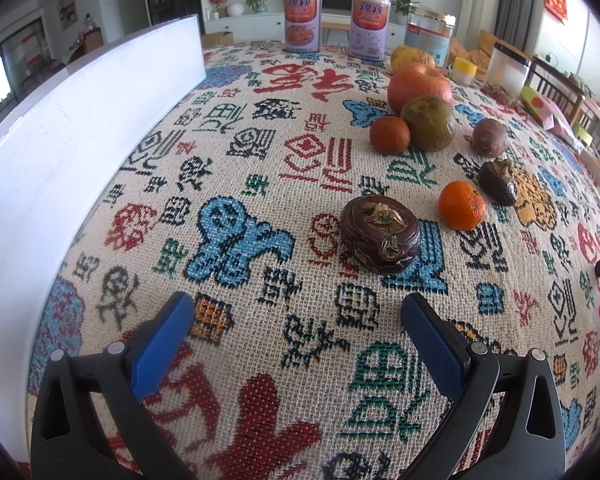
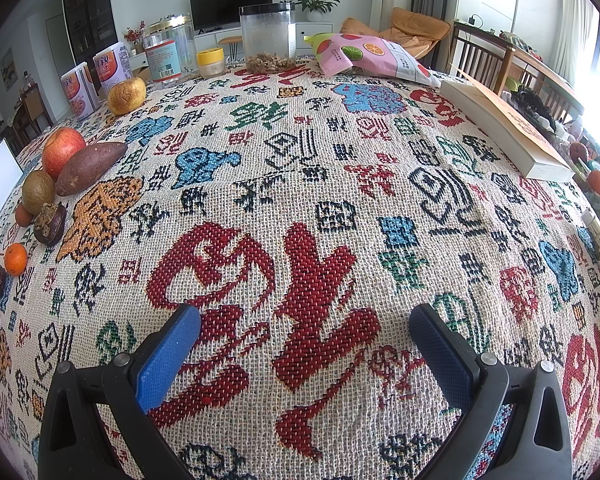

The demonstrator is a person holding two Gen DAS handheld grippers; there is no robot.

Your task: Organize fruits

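My left gripper (image 1: 296, 312) is open and empty, low over the patterned cloth. Just ahead of it lies a dark brown water chestnut (image 1: 380, 234). Beyond are a tangerine (image 1: 461, 205), a second chestnut (image 1: 499, 182), a small dark orange (image 1: 389, 134), a green-brown fruit (image 1: 433, 122), a red apple (image 1: 419, 86), a purple-brown fruit (image 1: 489, 137) and a yellow fruit (image 1: 412, 57). My right gripper (image 2: 305, 318) is open and empty over bare cloth. The fruits sit at its far left: apple (image 2: 63, 150), sweet potato (image 2: 90, 166), yellow fruit (image 2: 126, 95), tangerine (image 2: 15, 258).
A white tray (image 1: 72, 140) stands along the left. Two cans (image 1: 303, 20), a labelled jar (image 1: 428, 36), a small yellow-lidded jar (image 2: 210, 62) and a clear canister (image 2: 268, 36) stand at the back. A snack bag (image 2: 372, 56) and a book (image 2: 504, 128) lie at the right.
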